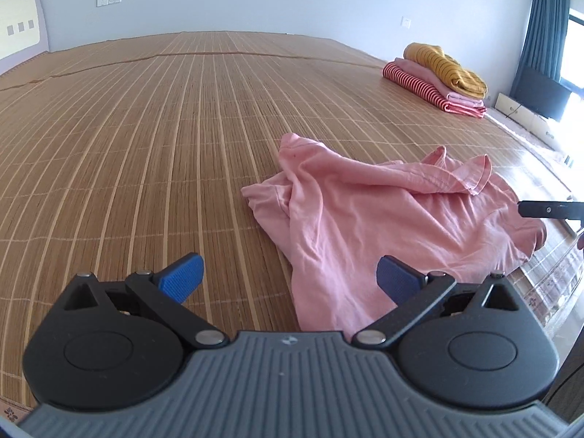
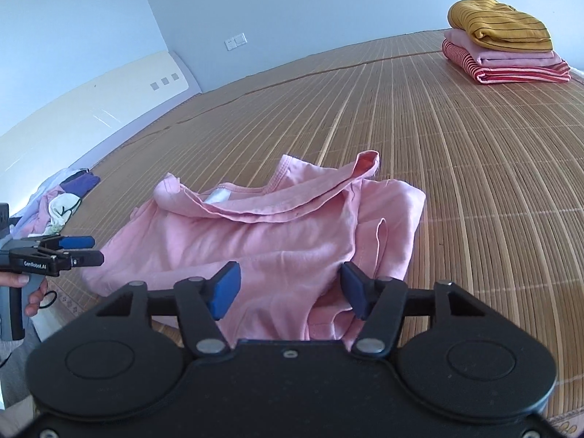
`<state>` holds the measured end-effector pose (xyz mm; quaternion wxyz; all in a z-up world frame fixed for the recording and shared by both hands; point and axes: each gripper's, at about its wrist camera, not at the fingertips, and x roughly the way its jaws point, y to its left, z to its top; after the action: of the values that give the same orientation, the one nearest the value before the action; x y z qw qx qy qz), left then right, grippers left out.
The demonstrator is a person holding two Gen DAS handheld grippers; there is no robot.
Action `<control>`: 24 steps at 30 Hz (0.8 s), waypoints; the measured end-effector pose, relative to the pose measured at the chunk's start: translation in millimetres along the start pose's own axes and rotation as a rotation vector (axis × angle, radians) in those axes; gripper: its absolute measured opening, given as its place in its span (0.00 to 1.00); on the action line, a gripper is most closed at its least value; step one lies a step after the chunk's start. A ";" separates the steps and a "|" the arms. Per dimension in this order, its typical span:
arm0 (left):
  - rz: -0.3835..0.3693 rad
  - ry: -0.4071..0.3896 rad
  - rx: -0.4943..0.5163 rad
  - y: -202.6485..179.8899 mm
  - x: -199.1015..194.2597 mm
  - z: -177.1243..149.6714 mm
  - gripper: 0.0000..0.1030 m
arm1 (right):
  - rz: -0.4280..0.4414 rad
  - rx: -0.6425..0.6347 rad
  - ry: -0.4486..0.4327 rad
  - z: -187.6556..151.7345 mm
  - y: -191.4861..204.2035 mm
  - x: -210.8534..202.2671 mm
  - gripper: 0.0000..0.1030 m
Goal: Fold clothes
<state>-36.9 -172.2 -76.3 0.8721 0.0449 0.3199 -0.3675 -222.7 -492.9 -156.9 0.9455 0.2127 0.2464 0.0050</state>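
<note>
from the left wrist view, we looked across a wide woven bamboo mat [image 1: 146, 127] covering a bed. a crumpled, soft pink cotton t-shirt [image 1: 365, 211] lay bunched on the mat near its front edge, towards our right, its neckline and hems turned up in loose folds. our left gripper [image 1: 290, 277] hung above the mat with its blue pads spread wide and nothing between them; one pad sat over bare mat, the other over the shirt's near edge, and whether it touched the cloth we could not tell. at the far right corner of the mat sat a neat stack of folded clothes, mustard striped on top, pink and red-striped beneath [image 1: 438, 76]. the black tip of our right gripper [image 1: 547, 210] showed at the right edge.

from the right wrist view, the same pink t-shirt filled the middle, its ribbed collar and white label facing up. our right gripper's blue pads stood partly open, straddling a raised fold of the hem without visibly pinching it. we judged the shirt light, limp and easily dragged, so it would sag and bunch unless lifted by two spread points, best at the shoulder seams or hem corners. a heap of unfolded laundry [image 2: 62, 200] waited at far left.
</note>
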 end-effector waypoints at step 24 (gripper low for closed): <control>-0.103 -0.032 0.132 10.0 109.9 88.5 0.99 | -0.116 -0.197 0.009 67.5 -28.0 47.7 0.61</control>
<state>74.0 -260.1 -72.8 0.8521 0.0799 0.2829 -0.4330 -151.9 -539.9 -137.1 0.9594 0.1041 0.2611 -0.0243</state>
